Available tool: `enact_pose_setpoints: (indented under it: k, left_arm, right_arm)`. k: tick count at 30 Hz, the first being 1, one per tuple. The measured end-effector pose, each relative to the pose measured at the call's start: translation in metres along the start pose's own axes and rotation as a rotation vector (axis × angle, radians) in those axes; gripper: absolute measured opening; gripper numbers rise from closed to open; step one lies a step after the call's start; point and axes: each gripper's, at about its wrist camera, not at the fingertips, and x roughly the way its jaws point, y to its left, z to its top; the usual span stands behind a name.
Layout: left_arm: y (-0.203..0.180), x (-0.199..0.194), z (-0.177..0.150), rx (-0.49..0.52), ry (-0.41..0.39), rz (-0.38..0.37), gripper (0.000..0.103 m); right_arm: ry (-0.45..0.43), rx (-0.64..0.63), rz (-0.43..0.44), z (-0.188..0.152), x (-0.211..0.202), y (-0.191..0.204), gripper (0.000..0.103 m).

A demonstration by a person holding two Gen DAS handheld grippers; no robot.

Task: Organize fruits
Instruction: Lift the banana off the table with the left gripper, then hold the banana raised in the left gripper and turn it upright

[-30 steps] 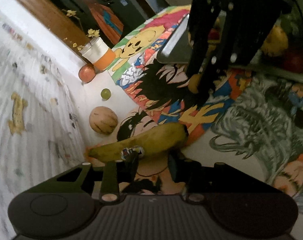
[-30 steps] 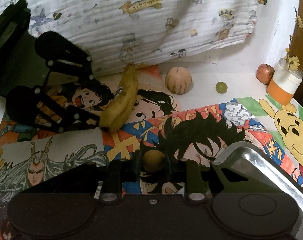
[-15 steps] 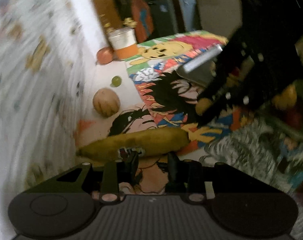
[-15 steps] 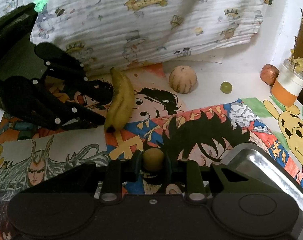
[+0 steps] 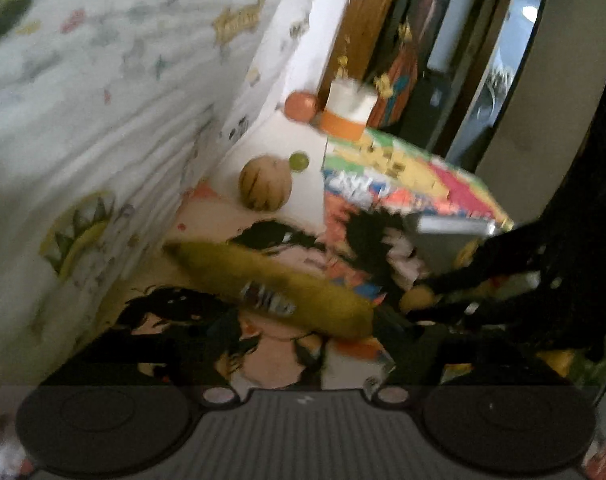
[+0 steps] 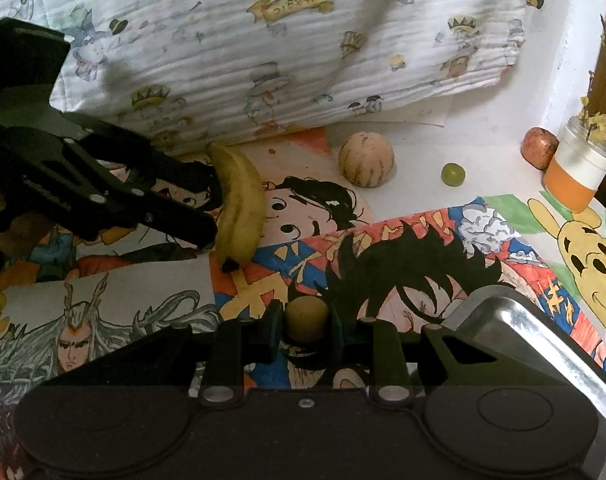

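Along the back edge of the desk point(image 6: 483, 168) a hanging printed cloth point(image 6: 263, 52) closes off any approach from behind; the banana point(image 6: 239, 208) lies just in front of it, between the spread fingers of the left claw point(image 6: 211, 204), whose jaws have just been opening; the striped round fruit point(image 6: 366, 159) and the green grape point(image 6: 452, 173) stand apart with bare desk between and around them; the far right corner is crowded by the reddish fruit point(image 6: 539, 148) touching the orange-banded jar point(image 6: 579, 172); the steel tray point(image 6: 515, 320) fills the near right; the drawings in the middle lie flat and open.
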Motion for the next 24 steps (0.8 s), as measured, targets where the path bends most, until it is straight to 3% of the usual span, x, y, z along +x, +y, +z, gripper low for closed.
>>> enact_pose_setpoints:
  k: [5, 11, 17, 24]
  left_arm:
    - [-0.014, 0.001, 0.007, 0.015, -0.002, 0.015, 0.08]
    - [-0.023, 0.015, 0.019, -0.153, 0.009, 0.173, 0.08]
    - [-0.016, 0.036, 0.021, -0.328, 0.063, 0.265, 0.073]
    - [-0.024, 0.04, 0.018, -0.328, 0.039, 0.33, 0.068]
  right_arm:
    - [-0.002, 0.007, -0.007, -0.001, 0.0, 0.0, 0.028]
    - [-0.005, 0.008, -0.018, -0.001, 0.0, 0.0, 0.028]
    - [-0.003, 0.003, -0.022, 0.0, 0.001, 0.001, 0.028]
    - [0.014, -0.022, -0.039, 0.001, 0.004, 0.005, 0.028]
